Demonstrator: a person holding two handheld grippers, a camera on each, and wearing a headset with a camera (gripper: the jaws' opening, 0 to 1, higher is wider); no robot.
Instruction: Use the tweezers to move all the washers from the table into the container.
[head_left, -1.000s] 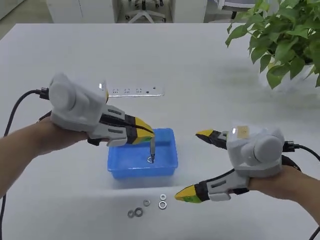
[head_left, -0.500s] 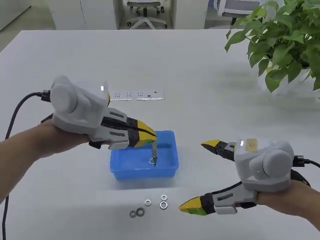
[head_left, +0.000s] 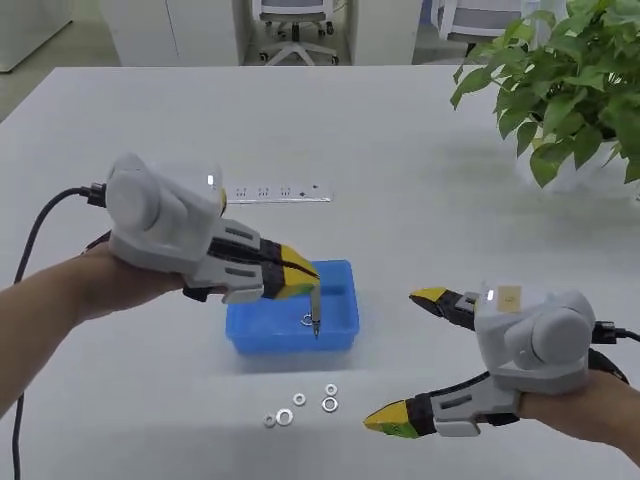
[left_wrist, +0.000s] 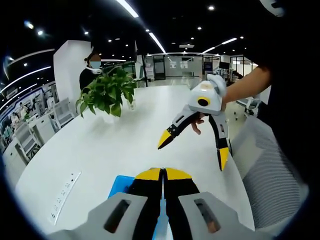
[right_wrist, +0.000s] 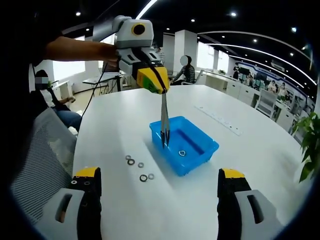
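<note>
Blue container (head_left: 290, 341) holds one washer (head_left: 306, 320), five washers (head_left: 299, 399) outside; left gripper (head_left: 308, 277) clamps tweezers (head_left: 314, 305), right gripper (head_left: 402, 359) wide

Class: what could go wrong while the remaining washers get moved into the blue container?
The washers lie flat and close together, so the tweezers may flick one away. They hang long from the shut left gripper and could twist in its jaws. The open right gripper hangs near the washers and might sweep them.

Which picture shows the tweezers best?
The right gripper view: the tweezers hang full length from the left gripper, tips at the blue container. The head view shows just their lower end; in the left gripper view the shut jaws hide them.
</note>
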